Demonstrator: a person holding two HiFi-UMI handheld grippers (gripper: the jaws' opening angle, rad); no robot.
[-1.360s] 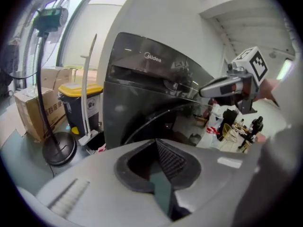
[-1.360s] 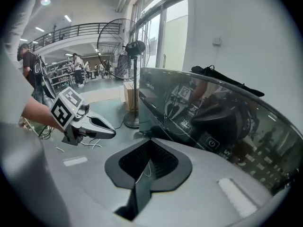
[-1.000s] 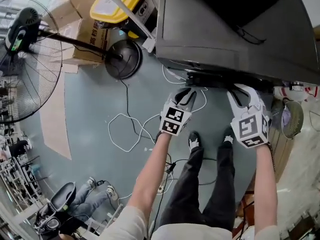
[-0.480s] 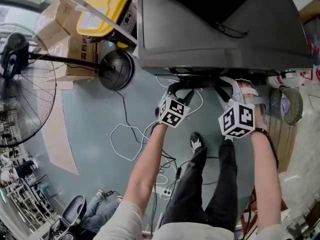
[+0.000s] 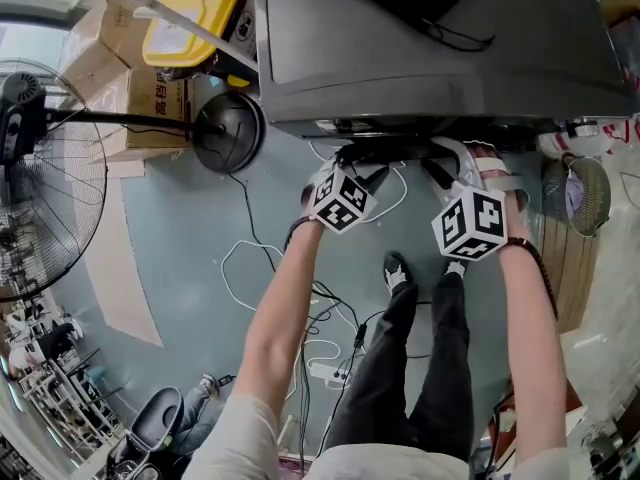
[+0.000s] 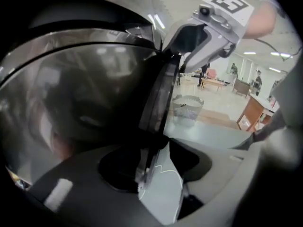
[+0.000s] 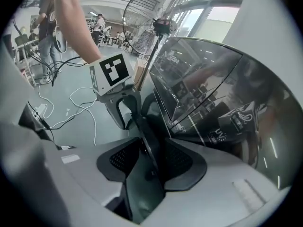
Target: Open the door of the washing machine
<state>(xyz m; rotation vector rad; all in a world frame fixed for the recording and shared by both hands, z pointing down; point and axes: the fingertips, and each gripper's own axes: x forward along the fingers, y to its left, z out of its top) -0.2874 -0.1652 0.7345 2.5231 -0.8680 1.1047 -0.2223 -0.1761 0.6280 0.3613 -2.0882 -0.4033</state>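
The washing machine (image 5: 430, 58) is a dark grey top-loader seen from above. Its door is a dark glass lid (image 6: 85, 93) (image 7: 213, 93), down and level. Both grippers reach the lid's front edge (image 5: 400, 151). My left gripper (image 5: 362, 175) (image 6: 154, 167) straddles that edge (image 6: 156, 112); its jaws are opening, with floor showing beside the edge. My right gripper (image 5: 448, 171) (image 7: 150, 162), further right along the same edge (image 7: 149, 145), also has its jaws opening around it. Each gripper shows in the other's view: the right one (image 6: 182, 56), the left one (image 7: 127, 109).
A pedestal fan (image 5: 40, 168) with a round base (image 5: 228, 133) stands at the left beside cardboard boxes (image 5: 150, 88) and a yellow bin (image 5: 190, 13). White cables (image 5: 250, 268) and a power strip (image 5: 325, 373) lie on the floor. A wire basket (image 5: 585, 193) stands at the right.
Both grippers have moved up the picture to the machine's front, and their fingertips now lie at the lid's edge. The left one has rolled.
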